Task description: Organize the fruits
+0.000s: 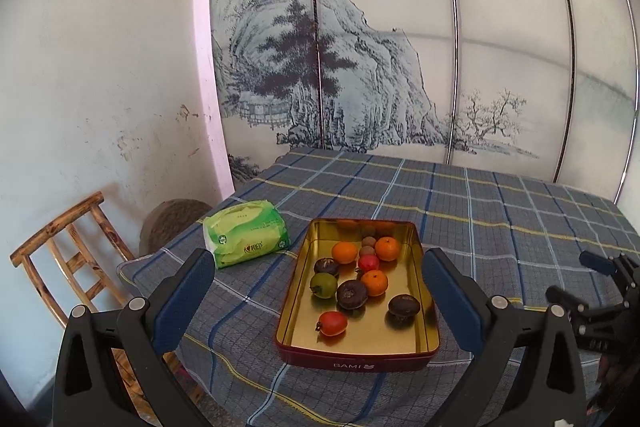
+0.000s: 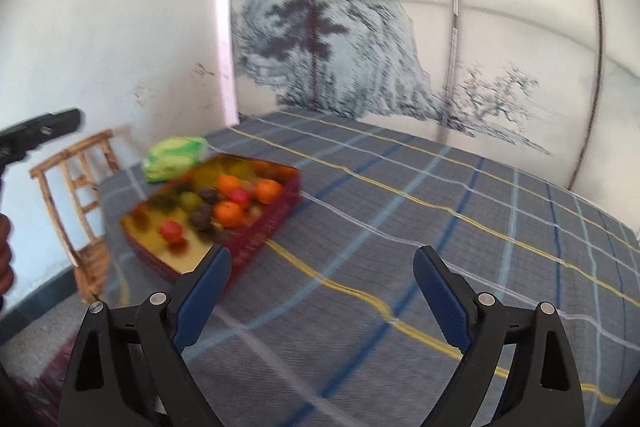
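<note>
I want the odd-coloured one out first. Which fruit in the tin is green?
The green fruit at the tin's left wall, beside a dark brown one; all the others are orange, red or brown.

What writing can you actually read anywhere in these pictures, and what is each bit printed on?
"BAMI": on the near red side of the tin that holds the fruit.
Green tissue pack: a round logo and a printed word, too small to read.
Painted screen: columns of Chinese calligraphy, larger brush characters and red seals at the top, not legible here.
Right wrist view: too blurred; nothing readable.
</note>
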Available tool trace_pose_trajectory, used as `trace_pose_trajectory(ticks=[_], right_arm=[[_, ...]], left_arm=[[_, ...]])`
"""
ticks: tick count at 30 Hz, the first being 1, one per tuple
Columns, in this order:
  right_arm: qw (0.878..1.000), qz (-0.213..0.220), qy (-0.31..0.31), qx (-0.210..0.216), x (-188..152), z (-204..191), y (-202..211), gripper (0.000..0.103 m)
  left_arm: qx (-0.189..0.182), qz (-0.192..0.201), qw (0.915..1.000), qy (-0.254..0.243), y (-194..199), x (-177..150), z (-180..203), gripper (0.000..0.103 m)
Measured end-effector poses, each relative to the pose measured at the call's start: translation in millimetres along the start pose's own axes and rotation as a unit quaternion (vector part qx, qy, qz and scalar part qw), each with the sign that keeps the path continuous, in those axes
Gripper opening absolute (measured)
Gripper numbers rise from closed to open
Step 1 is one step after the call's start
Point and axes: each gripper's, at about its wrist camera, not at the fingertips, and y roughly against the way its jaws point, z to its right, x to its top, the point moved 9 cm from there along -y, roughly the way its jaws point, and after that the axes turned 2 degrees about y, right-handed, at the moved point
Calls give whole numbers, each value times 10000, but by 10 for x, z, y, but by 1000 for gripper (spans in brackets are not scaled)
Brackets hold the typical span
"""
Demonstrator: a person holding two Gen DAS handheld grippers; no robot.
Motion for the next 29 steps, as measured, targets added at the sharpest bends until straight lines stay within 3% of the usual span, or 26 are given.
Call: trace_pose_trajectory(ticks=[5,9,12,19,21,29], right_arm=[[9934,-929,-318,-592,-389,988,-488,93],[9749,-1854,-581,-1087,-755,1868,-840,93],[9652,-2183,-725,-1242,-908,2284,-977,93],[9648,-2161,-1088,-1029,-915,2788,-1264,103],[9676,-1979,-1186,-1028,-886,2947,-1332,103],[9658,-1965,-1243,-1151,-904,2999,-1339,103]], left_arm=[[127,2,9998,-139,-139,40,66,102],[184,56,9995,-249,-176,130,158,102],[170,34,9995,-279,-205,175,210,102],[153,-215,9991,-339,-319,156,289,102],[141,-301,9989,-325,-348,148,293,102],[293,-453,9981,-300,-414,104,156,102]])
